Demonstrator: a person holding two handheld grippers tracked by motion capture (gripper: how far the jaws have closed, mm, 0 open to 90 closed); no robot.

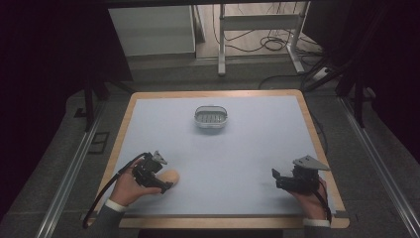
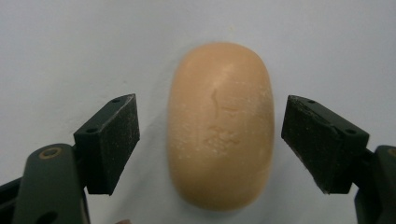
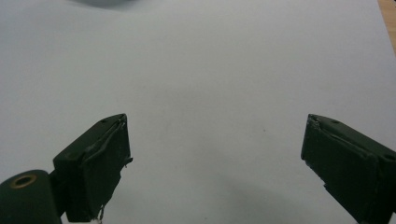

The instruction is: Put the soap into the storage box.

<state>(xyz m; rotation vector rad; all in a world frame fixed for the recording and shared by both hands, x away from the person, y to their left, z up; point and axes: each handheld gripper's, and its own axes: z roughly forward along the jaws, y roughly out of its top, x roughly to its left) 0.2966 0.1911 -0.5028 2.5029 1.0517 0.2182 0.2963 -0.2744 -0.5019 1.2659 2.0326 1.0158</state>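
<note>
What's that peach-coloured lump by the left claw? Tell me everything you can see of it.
It looks like a bar of soap: a smooth, rounded oval, peach-coloured, with a faint stamped mark and pale scuffs on top. It lies flat on the pale blue table cover, near the person's left corner. The left claw is open, one jaw on either side of the bar, with a gap showing at both, so nothing grips it.

Lab: dark curtains (image 1: 44,59), floor cables (image 1: 267,42)
</note>
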